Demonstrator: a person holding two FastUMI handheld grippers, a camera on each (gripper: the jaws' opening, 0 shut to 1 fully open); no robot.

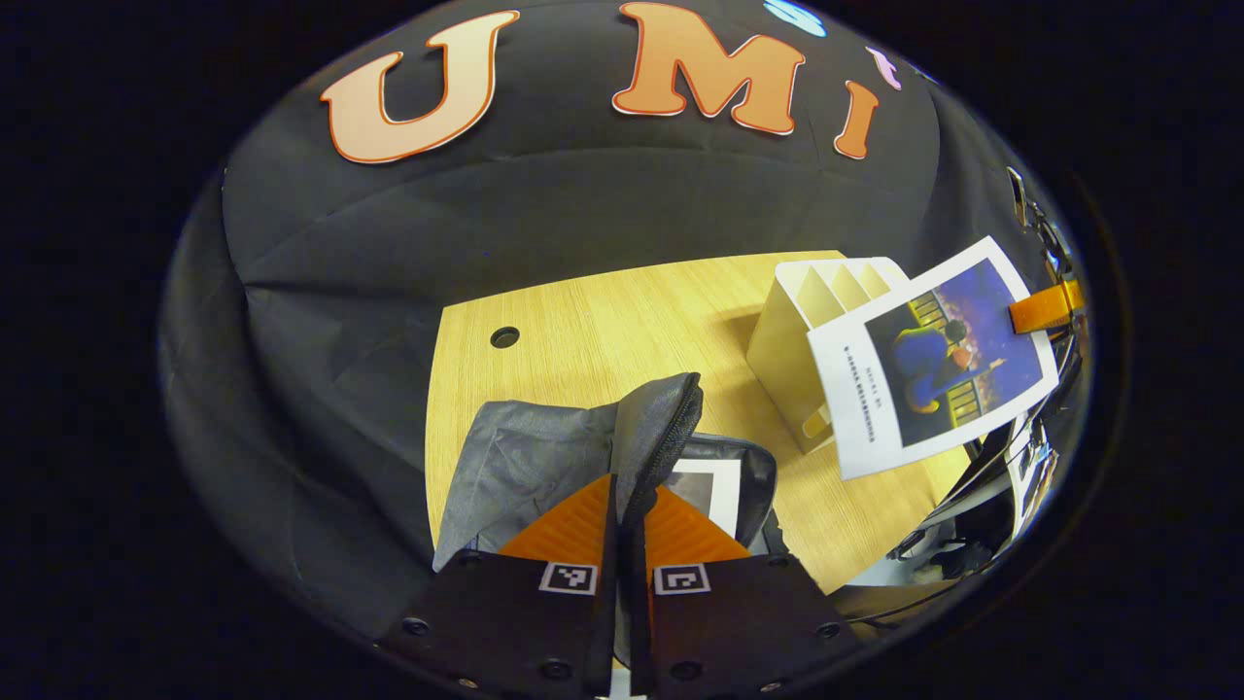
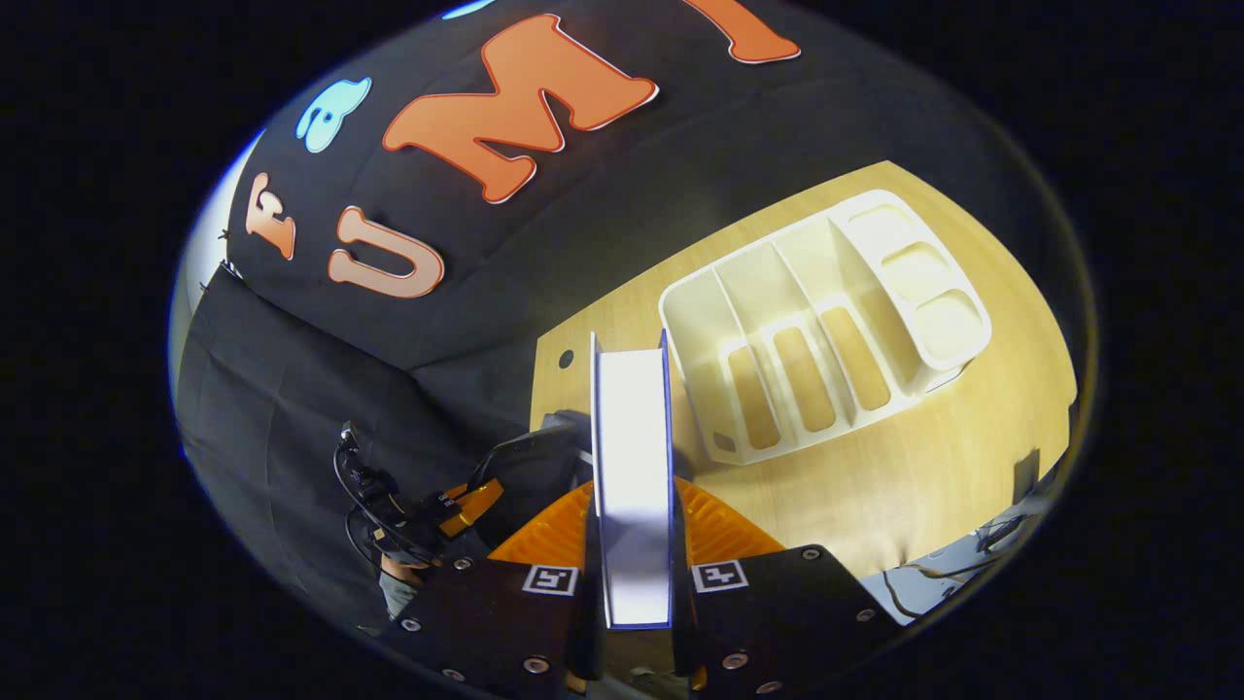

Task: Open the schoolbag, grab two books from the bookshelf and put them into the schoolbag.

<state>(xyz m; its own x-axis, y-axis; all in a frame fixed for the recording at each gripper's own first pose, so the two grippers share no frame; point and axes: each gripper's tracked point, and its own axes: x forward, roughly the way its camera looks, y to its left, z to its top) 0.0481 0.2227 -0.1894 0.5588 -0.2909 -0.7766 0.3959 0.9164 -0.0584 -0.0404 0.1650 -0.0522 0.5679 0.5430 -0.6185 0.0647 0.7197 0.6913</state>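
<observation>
Left gripper view: left gripper [image 1: 624, 525] at the bottom, jaws clamped on the zipper edge of the bag [image 1: 544, 457], holding the grey flap up. Inside the opening, a white-bordered book [image 1: 714, 486] partly visible. Bag lying on the wooden table [image 1: 603, 321], near its front edge. Beyond and to the right, white shelf [image 1: 797, 350] standing on the table, slots upward. In front of the shelf, a second book [image 1: 933, 355] with a blue cover picture, up in the air over the table, pinched at its far edge by the right gripper [image 1: 1045, 309].

Right gripper view: right gripper [image 2: 632, 544] at the bottom, jaws closed on the second book [image 2: 632, 467], seen edge-on, pages facing the camera, upright between the fingers. Ahead and to the right, shelf [image 2: 826, 321] on the table [image 2: 923, 467], compartments with no books in them. Lower left, left gripper [image 2: 466, 504] with cables, beside a dark part of the bag [image 2: 530, 457]; jaw state there hard to tell.
</observation>
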